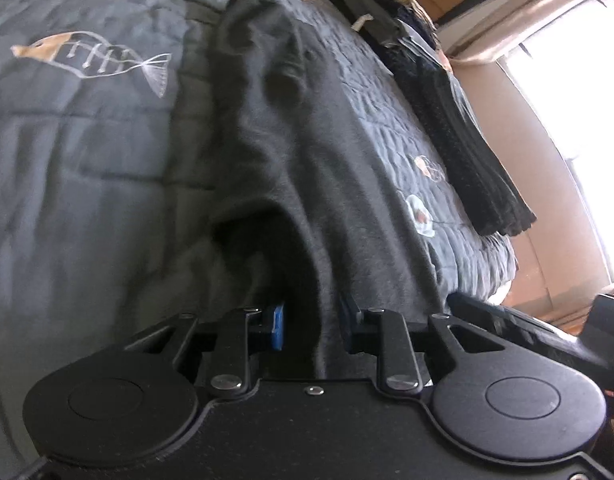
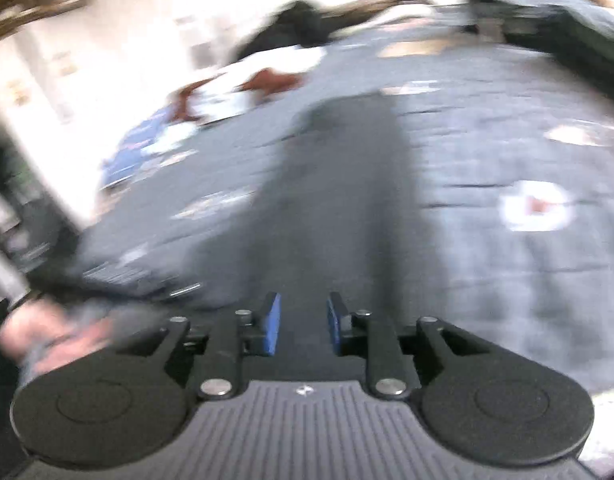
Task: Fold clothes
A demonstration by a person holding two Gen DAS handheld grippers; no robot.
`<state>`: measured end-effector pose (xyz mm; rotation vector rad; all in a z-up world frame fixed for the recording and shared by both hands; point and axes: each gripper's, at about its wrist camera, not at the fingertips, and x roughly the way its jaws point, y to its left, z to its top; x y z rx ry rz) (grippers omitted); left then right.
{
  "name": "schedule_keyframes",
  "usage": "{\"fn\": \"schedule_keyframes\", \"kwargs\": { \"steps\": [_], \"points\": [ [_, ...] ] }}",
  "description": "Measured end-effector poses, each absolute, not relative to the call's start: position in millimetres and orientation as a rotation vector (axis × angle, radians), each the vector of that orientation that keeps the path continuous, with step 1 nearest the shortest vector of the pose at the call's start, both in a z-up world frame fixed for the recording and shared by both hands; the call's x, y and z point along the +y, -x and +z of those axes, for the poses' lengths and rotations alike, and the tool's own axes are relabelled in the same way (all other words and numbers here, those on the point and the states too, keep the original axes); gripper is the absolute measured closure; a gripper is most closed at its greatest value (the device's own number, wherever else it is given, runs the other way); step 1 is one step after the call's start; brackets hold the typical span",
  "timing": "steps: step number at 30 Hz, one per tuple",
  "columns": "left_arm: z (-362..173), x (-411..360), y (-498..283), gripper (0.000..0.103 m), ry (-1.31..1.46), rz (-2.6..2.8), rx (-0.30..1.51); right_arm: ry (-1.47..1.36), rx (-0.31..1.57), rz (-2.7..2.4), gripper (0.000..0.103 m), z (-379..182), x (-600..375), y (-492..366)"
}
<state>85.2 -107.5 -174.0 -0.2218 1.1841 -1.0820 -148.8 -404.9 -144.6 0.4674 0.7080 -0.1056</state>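
A dark grey garment lies stretched along the grey quilted bedspread. Its near end rises into my left gripper, whose blue pads stand close on either side of the cloth, so it is shut on it. In the right wrist view, which is heavily motion-blurred, the same garment runs away from my right gripper. The blue pads there stand a little apart with dark cloth between them; the grip is unclear.
A pile of dark folded clothes lies along the far edge of the bed, near a bright window. White and blue items lie at the bed's left side. A hand shows at lower left.
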Motion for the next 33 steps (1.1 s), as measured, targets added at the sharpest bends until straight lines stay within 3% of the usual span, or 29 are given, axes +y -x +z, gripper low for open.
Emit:
{"fn": "schedule_keyframes", "kwargs": {
  "steps": [5, 7, 15, 17, 18, 23, 29, 33],
  "points": [
    [-174.5, -99.1, -84.2, 0.077, 0.262, -1.082, 1.162, -0.541, 0.691, -0.226, 0.072, -154.1, -430.2, 145.2],
    [-173.2, -97.7, -81.7, 0.097, 0.272, -1.094, 1.147, -0.512, 0.677, -0.245, 0.064, -155.8, -429.5, 140.6],
    [-168.7, -92.8, -78.0, 0.098, 0.348, -1.107, 1.154, -0.557, 0.769, -0.22, 0.063, -183.5, -431.1, 124.7],
    [-173.2, -93.5, -78.0, 0.098, 0.337, -1.085, 1.175, -0.62, 0.777, -0.21, 0.079, -186.9, -434.3, 126.5],
    [-176.2, -93.7, -78.0, 0.098, 0.338, -1.07, 1.185, -0.651, 0.78, -0.205, 0.099, -188.5, -436.0, 127.5],
    [-173.1, -93.3, -72.3, 0.098, 0.372, -1.108, 1.165, -0.787, 0.714, -0.212, 0.099, -183.8, -445.9, 142.0],
    [-179.5, -98.7, -71.4, 0.096, 0.288, -1.034, 1.186, -0.693, 0.757, -0.291, 0.098, -181.5, -446.4, 145.5],
    [-184.3, -100.8, -73.6, 0.077, 0.204, -0.99, 1.24, -0.596, 0.786, -0.334, 0.091, -181.1, -441.8, 143.2]
  ]
}}
